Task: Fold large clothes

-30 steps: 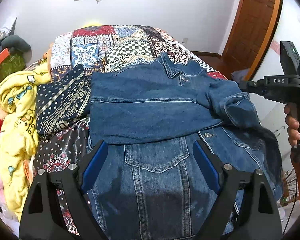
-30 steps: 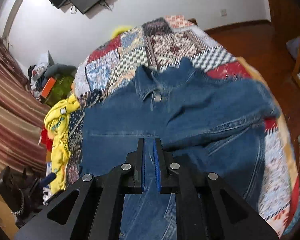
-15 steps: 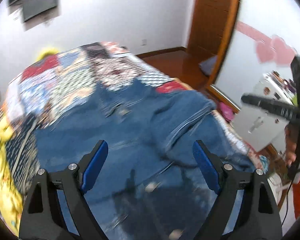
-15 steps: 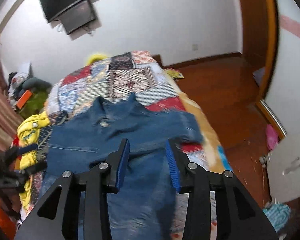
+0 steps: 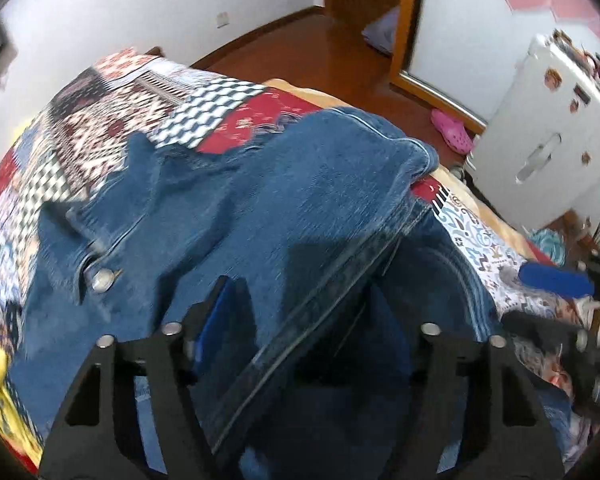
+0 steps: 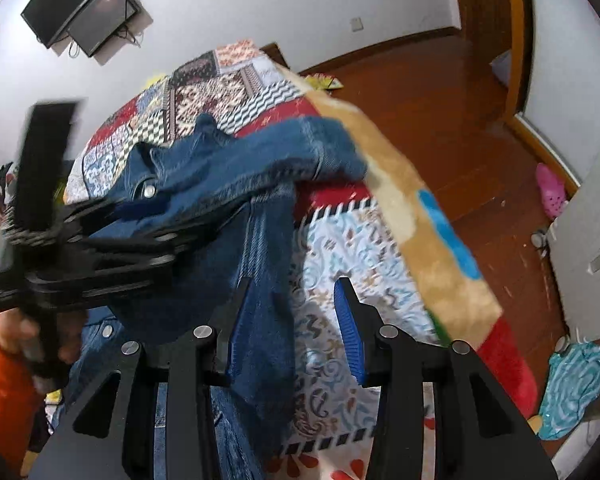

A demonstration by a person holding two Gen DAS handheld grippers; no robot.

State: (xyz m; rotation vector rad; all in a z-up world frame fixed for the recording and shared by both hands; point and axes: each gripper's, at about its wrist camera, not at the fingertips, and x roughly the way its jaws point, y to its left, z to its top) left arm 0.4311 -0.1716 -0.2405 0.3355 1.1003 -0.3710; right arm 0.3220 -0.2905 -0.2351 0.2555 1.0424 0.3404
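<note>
Denim covers most of the bed [image 6: 400,184]: the jacket [image 5: 260,200] lies on the patchwork quilt [image 5: 172,92], collar toward the far wall, with one sleeve [image 6: 312,148] folded across the body and its cuff reaching the bed's right edge. The left claw [image 5: 300,320] is low over the jacket with its jaws wide apart, and a thick seam edge runs between them, but the pads do not press it, so it holds nothing. The right claw [image 6: 292,320] is also open, about half way; it hovers at the right side of the jacket, one finger over the denim and one over the quilt, and grips nothing. From here I think the main danger is a bad grasp: the denim is heavy and stiff, and if the left claw closes on the top layer only, the layer under it may stay behind and the fold will come out crooked. The sleeve at the bed edge could also slide off toward the floor if the cloth is pulled to that side.
</note>
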